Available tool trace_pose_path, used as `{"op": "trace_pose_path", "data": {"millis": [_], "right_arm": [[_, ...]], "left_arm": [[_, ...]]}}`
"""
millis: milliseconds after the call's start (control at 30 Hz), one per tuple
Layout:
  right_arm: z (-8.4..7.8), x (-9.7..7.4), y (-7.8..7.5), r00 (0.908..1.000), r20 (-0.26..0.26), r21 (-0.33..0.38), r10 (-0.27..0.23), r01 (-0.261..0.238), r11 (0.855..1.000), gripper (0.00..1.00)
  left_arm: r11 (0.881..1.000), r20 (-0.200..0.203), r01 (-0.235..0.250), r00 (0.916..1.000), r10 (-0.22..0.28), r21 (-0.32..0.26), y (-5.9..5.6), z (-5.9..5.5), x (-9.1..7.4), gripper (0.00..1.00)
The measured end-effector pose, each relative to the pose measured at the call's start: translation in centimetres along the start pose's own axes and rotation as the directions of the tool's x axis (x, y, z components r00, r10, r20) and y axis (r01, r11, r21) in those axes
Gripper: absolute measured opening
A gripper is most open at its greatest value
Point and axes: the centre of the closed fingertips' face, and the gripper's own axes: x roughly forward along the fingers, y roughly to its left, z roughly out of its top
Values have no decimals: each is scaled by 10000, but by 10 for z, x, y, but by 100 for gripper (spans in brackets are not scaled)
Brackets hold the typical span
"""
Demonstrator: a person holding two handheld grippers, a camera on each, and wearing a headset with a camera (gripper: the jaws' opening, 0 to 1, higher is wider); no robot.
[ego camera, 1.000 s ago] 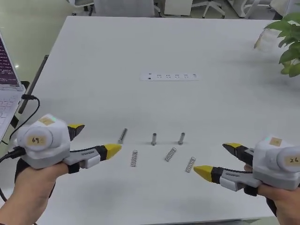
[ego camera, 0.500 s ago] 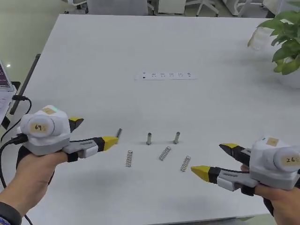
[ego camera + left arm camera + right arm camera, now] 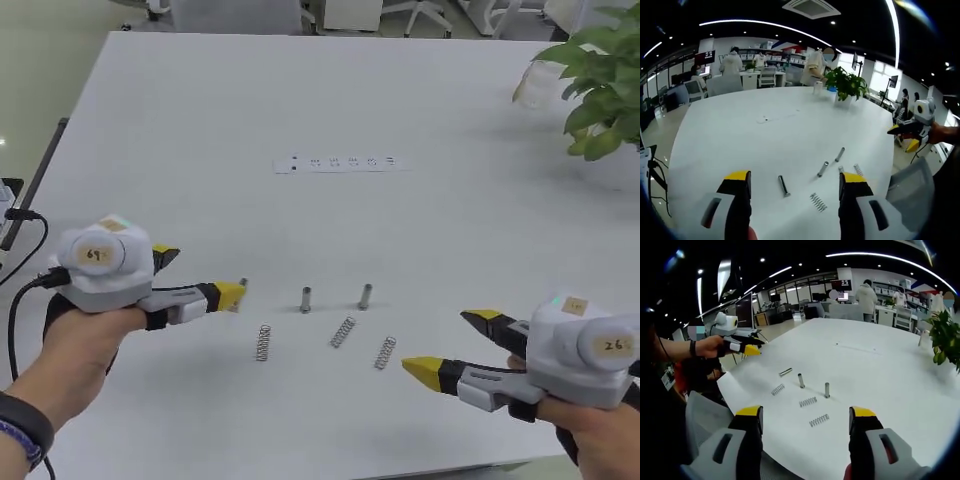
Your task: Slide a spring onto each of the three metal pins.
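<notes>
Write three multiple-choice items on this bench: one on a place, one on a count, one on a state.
1. The power strip lies: A) beyond the pins, toward the far side of the table; B) nearer the camera than the pins; C) on the floor.
2. How many springs lie on the table? A) two; B) three; C) five.
3. The right gripper is: A) shut on a spring; B) shut on a pin; C) open, holding nothing.

Answers: 1 A, in the head view the strip sits well above the pins. 2 B, three lie loose in a row just in front of the pins. 3 C, its yellow-tipped jaws stand apart with nothing between them.
</notes>
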Motion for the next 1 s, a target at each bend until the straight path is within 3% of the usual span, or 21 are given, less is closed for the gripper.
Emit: {"op": "trace_pose_path", "data": {"millis": [1000], "right_arm": [[-7, -4, -8, 9997, -100, 252, -219, 222, 9994, 67]], "left_arm": [[9992, -755, 47, 9971, -76, -390, 15, -15, 56, 56]]}}
